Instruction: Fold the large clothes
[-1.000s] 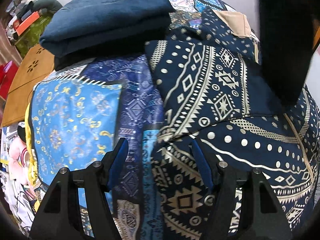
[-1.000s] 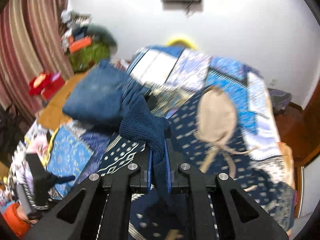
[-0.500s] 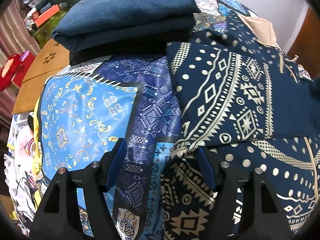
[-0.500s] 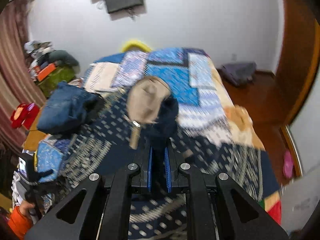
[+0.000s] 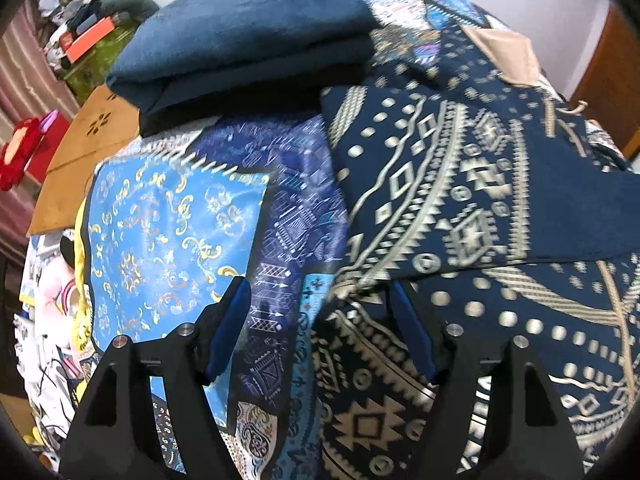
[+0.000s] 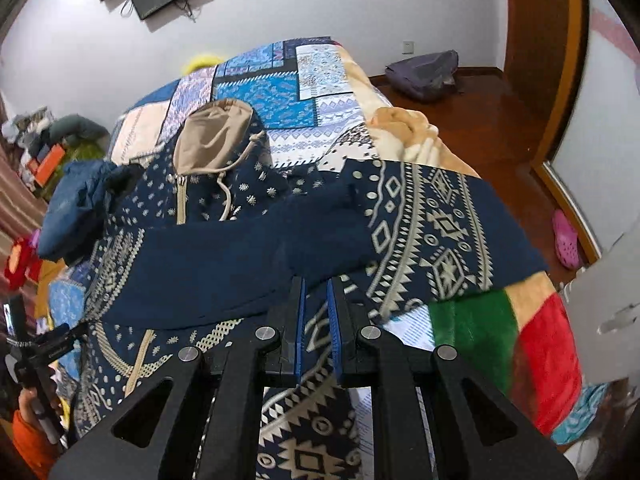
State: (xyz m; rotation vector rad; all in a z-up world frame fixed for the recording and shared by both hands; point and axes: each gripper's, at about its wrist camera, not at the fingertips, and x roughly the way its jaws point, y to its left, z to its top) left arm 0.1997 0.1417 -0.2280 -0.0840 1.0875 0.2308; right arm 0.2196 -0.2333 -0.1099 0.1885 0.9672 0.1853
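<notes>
The hoodie's sleeve lies crosswise just ahead of the right gripper, whose fingers stand slightly apart on nothing, while the left gripper gapes wide at the hoodie's edge.

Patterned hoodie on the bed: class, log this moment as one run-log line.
stage: sleeve fold | left gripper: open, over patterned hoodie | right gripper: slightly parted, sleeve lying across chest | folded blue garment: beside
</notes>
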